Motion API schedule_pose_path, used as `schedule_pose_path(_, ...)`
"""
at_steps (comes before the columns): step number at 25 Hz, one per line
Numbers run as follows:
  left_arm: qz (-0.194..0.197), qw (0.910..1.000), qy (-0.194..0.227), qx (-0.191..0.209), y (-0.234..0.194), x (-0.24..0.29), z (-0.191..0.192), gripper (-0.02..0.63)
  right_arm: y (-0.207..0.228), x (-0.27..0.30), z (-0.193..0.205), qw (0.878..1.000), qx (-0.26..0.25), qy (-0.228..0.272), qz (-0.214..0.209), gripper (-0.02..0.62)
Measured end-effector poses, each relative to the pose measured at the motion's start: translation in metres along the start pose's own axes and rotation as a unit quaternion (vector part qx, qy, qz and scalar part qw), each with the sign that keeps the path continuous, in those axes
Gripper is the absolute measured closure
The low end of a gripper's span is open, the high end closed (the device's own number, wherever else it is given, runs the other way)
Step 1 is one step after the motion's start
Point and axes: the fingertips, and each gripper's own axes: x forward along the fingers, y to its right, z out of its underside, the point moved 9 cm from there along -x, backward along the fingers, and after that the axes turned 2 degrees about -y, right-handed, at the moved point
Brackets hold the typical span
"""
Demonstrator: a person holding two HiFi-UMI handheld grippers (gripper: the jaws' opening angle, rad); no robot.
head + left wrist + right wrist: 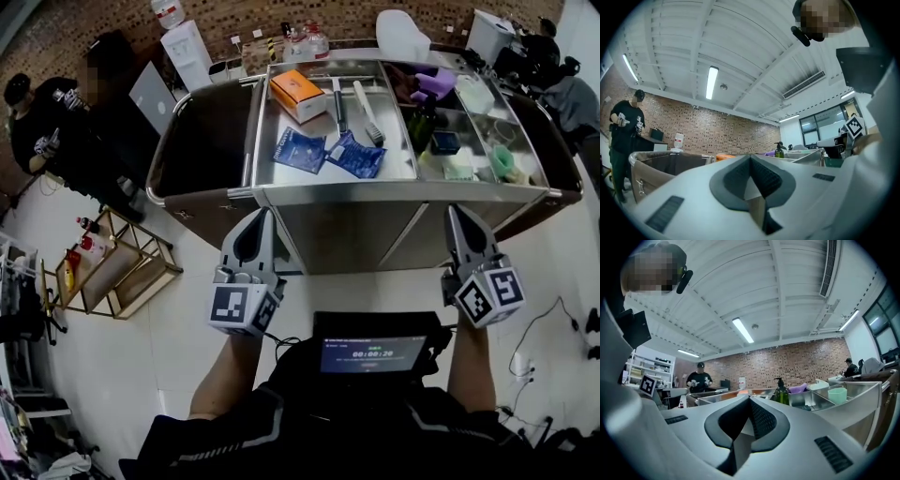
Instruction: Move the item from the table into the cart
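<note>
Two closed empty grippers [265, 215] [457, 212], cart [375, 190] beyond fingers [251, 240]

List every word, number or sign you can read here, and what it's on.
"00:00:20" on the screen; the smaller lines there are blurred.
Orange box: print too small to read.
Blue packets: print too blurred to read.
Cubes: square markers only, no words.

Brick wall [56, 37], white floor [112, 366], low wooden rack [122, 267], white ceiling [740, 37], tube light [711, 82], windows [829, 126]
</note>
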Motion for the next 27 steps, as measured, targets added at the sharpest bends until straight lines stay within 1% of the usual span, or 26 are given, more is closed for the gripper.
schedule_pose_path(3, 0.002, 1.0, 0.002, 0.002, -0.004, 0.001, -0.002, 0.597, -0.001, 0.004, 0.0, 1.0, -0.006, -0.003, 0.007, 0.595)
schedule_pose_path(9, 0.0, 1.0, 0.001, -0.005, -0.007, -0.003, -0.002, 0.597, -0.007, 0.006, 0.002, 1.0, -0.006, -0.007, 0.001, 0.595)
schedule_pose_path(14, -0.003, 0.9999, 0.017, 0.001, -0.006, -0.009, -0.006, 0.597, -0.013, 0.003, 0.0, 1.0, -0.014, -0.008, -0.005, 0.595)
schedule_pose_path(27, -0.006, 1.0, 0.002, -0.006, 0.0, -0.03, -0.003, 0.597, -0.023, -0.013, 0.003, 1.0, -0.014, -0.013, -0.006, 0.595)
